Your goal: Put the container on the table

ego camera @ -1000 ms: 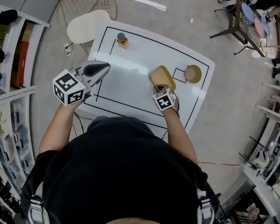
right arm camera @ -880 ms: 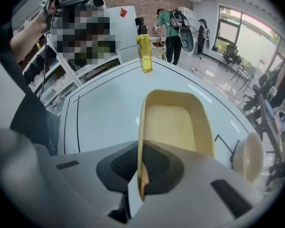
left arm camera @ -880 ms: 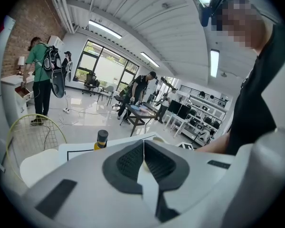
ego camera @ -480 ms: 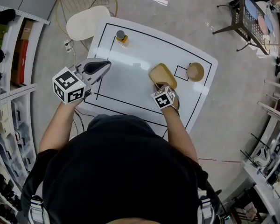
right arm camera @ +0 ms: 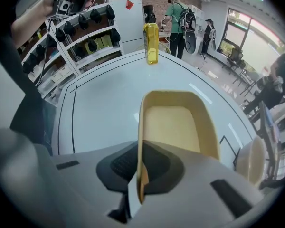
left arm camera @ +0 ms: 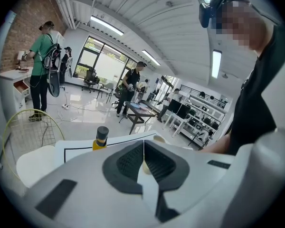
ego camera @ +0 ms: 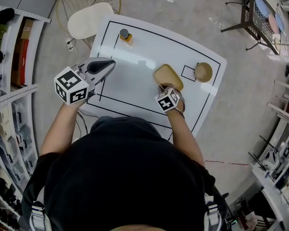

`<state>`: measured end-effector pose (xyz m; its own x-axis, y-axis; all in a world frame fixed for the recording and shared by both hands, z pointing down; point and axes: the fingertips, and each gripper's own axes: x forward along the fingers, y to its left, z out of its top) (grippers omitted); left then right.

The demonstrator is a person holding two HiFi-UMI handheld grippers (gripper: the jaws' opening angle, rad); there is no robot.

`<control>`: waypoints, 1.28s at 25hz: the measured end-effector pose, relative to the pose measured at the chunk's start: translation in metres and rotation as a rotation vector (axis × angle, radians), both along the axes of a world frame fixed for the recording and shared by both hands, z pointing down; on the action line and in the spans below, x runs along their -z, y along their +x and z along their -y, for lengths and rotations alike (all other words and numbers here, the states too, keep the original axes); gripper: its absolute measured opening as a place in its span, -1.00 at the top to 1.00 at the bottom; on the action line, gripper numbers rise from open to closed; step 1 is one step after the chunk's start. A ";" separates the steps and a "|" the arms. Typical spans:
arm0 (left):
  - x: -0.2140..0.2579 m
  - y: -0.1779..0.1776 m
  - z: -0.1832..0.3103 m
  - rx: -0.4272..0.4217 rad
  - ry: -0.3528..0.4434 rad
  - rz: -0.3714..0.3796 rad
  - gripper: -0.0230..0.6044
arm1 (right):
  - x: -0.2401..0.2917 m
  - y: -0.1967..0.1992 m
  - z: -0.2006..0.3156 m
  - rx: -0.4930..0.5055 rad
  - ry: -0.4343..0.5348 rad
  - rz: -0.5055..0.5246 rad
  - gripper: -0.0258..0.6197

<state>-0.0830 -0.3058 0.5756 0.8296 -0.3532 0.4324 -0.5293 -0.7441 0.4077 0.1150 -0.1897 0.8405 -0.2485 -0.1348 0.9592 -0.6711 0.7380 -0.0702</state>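
Observation:
A tan rectangular container (ego camera: pixel 167 77) (right arm camera: pixel 178 122) is held over the middle right of the white table (ego camera: pixel 135 47). My right gripper (ego camera: pixel 164 87) (right arm camera: pixel 140 172) is shut on the container's near rim, the wall pinched between its jaws. Whether the container rests on the table or hangs just above it, I cannot tell. My left gripper (ego camera: pixel 108 66) (left arm camera: pixel 143 158) hovers above the table's left edge, its jaws closed with nothing between them.
A yellow bottle with a dark cap (ego camera: pixel 124 35) (right arm camera: pixel 151 42) stands at the table's far left corner. A round tan bowl (ego camera: pixel 203 71) sits at the right beside a small black-outlined square (ego camera: pixel 187 73). A white wire-frame chair (ego camera: pixel 89 18) stands behind the table, shelves (ego camera: pixel 9 57) at left.
The right gripper and the container have drifted slightly toward the far side of the table. The left gripper has held its place.

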 end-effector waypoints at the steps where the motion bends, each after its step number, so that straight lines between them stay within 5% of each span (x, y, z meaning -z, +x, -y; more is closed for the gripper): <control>1: 0.000 0.000 0.000 0.000 -0.001 0.000 0.90 | -0.001 0.000 -0.001 0.003 0.000 -0.004 0.89; 32: 0.001 -0.001 -0.001 -0.002 -0.003 0.001 0.90 | -0.006 -0.002 0.000 0.043 0.024 -0.051 0.85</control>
<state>-0.0843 -0.3048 0.5743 0.8300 -0.3500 0.4342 -0.5280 -0.7438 0.4098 0.1132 -0.1902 0.8468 -0.2056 -0.1478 0.9674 -0.6412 0.7671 -0.0191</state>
